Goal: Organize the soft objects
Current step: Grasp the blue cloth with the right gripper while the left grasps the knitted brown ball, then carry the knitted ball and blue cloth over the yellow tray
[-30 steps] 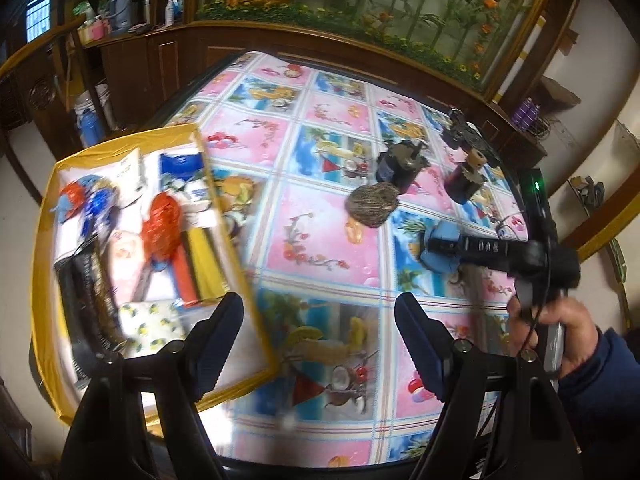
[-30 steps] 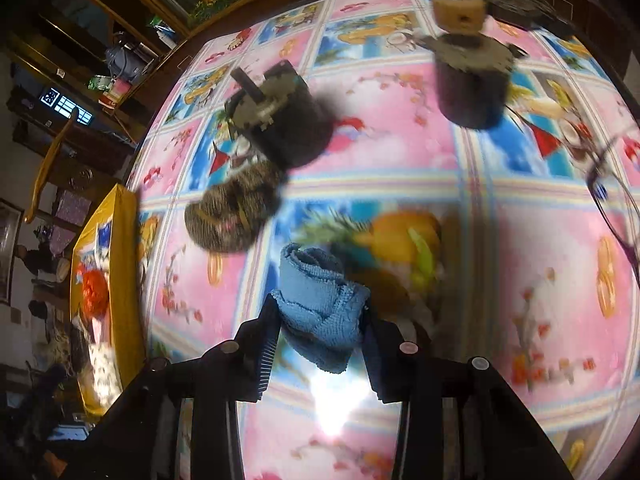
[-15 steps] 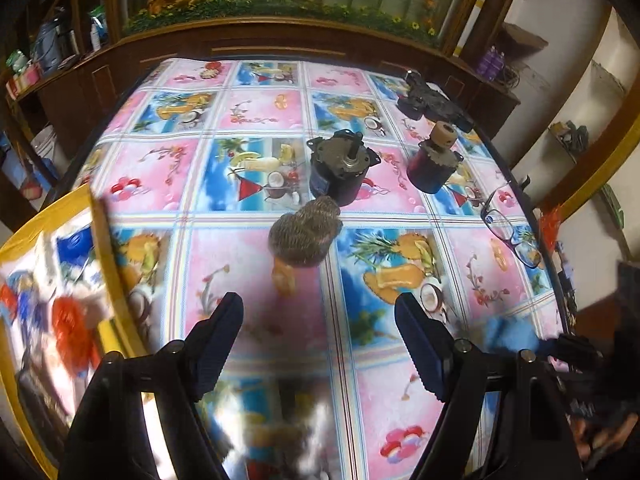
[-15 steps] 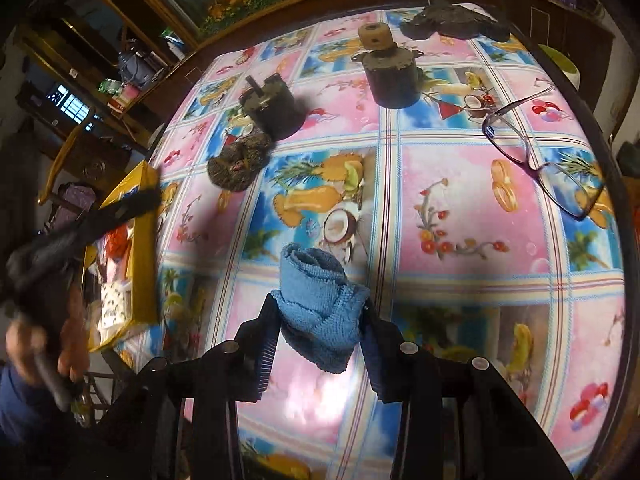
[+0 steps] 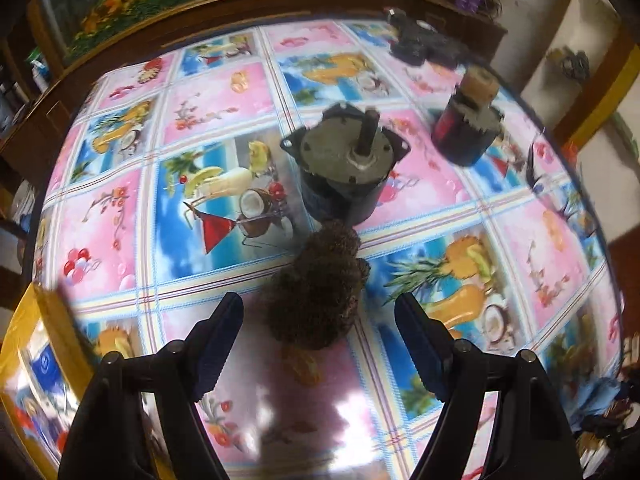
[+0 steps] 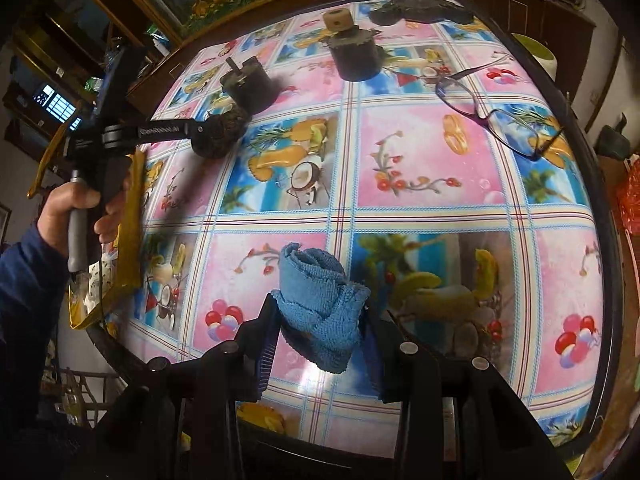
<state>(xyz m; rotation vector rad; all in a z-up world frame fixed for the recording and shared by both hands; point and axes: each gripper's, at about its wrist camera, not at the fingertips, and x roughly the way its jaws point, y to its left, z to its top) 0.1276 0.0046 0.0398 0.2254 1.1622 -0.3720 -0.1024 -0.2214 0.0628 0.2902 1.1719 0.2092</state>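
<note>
While our right gripper (image 6: pixel 320 324) is clamped on the blue cloth (image 6: pixel 318 308), pinching it from both sides above the near edge of the table (image 6: pixel 460 168), our left gripper (image 5: pixel 319 332) is spread wide with its fingers on either side of the brown pouf (image 5: pixel 318 292). From the left wrist we can't see either pad touching it yet, there's a gap on both sides. The pouf sits on the fruit-print tablecloth, right up against the dark motor (image 5: pixel 344 168) behind it. A second motor (image 5: pixel 466 124) with a tan knob on top stands further back to the right, well apart from the first.

From the right wrist we can see our left hand (image 6: pixel 76 216) gripping the handle, and the left gripper's fingers reaching into the pouf (image 6: pixel 218 136). Glasses (image 6: pixel 492 114) lie on the far right of the table. The yellow tray (image 5: pixel 24 320) sits off the left edge, with some colourful stuff in it, too blurry to make out.
</note>
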